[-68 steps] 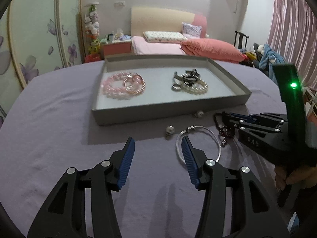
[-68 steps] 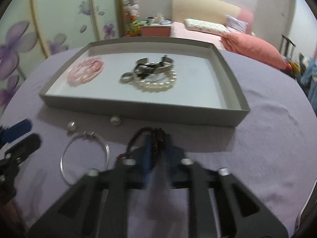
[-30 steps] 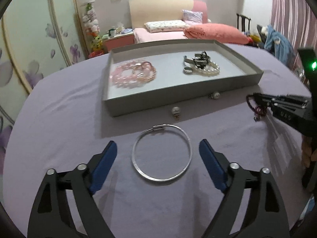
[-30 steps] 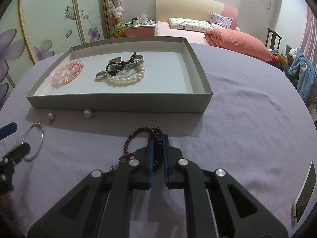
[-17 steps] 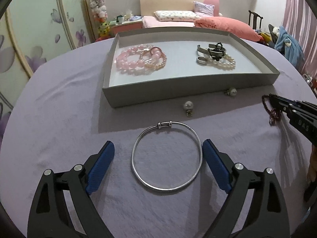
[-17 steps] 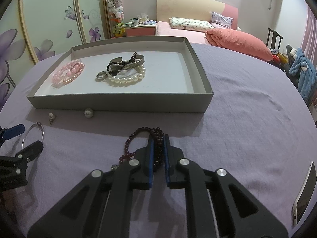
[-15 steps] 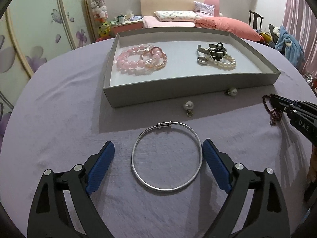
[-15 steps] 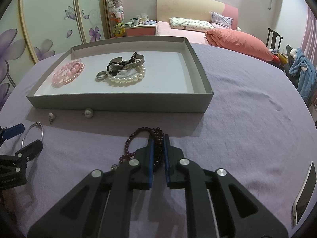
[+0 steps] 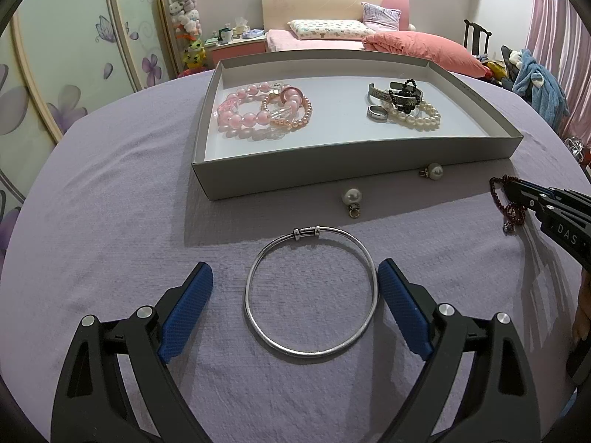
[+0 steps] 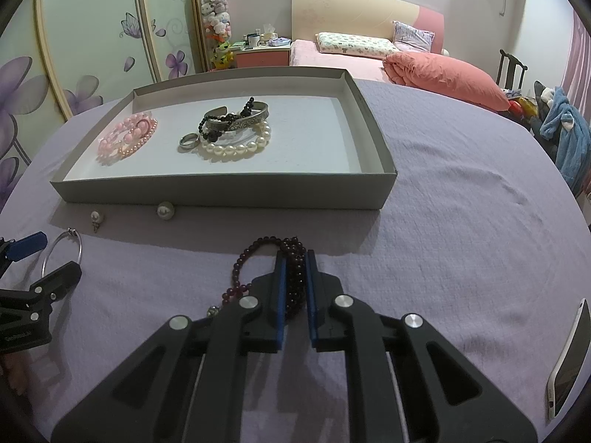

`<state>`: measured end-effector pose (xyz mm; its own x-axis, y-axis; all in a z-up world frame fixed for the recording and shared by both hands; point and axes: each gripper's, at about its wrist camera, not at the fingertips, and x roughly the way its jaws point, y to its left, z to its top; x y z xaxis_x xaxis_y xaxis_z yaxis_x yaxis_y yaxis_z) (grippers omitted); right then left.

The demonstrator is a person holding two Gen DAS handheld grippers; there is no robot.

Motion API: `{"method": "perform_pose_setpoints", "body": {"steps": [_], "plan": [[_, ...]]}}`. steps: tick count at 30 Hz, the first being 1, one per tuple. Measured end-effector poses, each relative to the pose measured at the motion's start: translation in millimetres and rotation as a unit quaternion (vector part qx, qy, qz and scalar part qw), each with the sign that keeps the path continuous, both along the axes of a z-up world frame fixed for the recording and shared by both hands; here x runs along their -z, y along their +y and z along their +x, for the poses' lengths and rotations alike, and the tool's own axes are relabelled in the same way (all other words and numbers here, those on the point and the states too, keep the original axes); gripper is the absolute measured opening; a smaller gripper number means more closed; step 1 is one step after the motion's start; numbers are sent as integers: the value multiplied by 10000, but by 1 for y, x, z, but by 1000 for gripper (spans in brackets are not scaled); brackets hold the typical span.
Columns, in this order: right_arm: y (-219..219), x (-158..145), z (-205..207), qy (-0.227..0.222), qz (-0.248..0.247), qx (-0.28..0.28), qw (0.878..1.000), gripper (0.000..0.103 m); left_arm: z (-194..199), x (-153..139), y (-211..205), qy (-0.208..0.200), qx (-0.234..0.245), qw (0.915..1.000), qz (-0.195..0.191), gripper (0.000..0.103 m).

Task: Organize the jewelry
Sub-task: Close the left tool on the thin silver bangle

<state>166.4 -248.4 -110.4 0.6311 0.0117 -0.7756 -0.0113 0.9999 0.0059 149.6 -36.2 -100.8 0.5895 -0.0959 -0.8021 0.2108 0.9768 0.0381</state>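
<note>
The path toward the grey tray (image 9: 332, 173) is obstructed by its upright front wall and by two pearl pendants (image 9: 351, 197) (image 9: 433, 172) lying just before it. Free purple surface (image 10: 480, 221) is available right of the tray, bounded at the near right edge by a phone (image 10: 569, 361).

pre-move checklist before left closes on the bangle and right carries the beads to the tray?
1. left gripper open, fingers either side of the silver bangle: ok.
2. Bangle flat on the purple cloth, apart from both pearl pendants: ok.
3. right gripper shut on the dark red bead bracelet: ok.
4. Bracelet lifted off the cloth: cannot tell.
5. Bare floor in the grey tray to the right of the pearl bracelet: ok.
</note>
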Motion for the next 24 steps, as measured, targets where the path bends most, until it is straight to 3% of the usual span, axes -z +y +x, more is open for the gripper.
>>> {"method": "perform_pose_setpoints", "body": {"steps": [8, 12, 18, 24], "plan": [[1, 0, 0, -1, 1, 2, 10000, 12, 0, 0, 0, -4, -16, 10000, -6, 89], [-3, 0, -1, 3, 89, -15, 10000, 11, -2, -3, 1, -111, -174, 9998, 1, 71], [-1, -1, -7, 0, 216, -74, 9997, 10, -2, -3, 3, -104, -273, 9996, -32, 70], [-8, -5, -19, -168, 853, -99, 9962, 9, -1, -5, 8, -117, -376, 9991, -138, 70]]}}
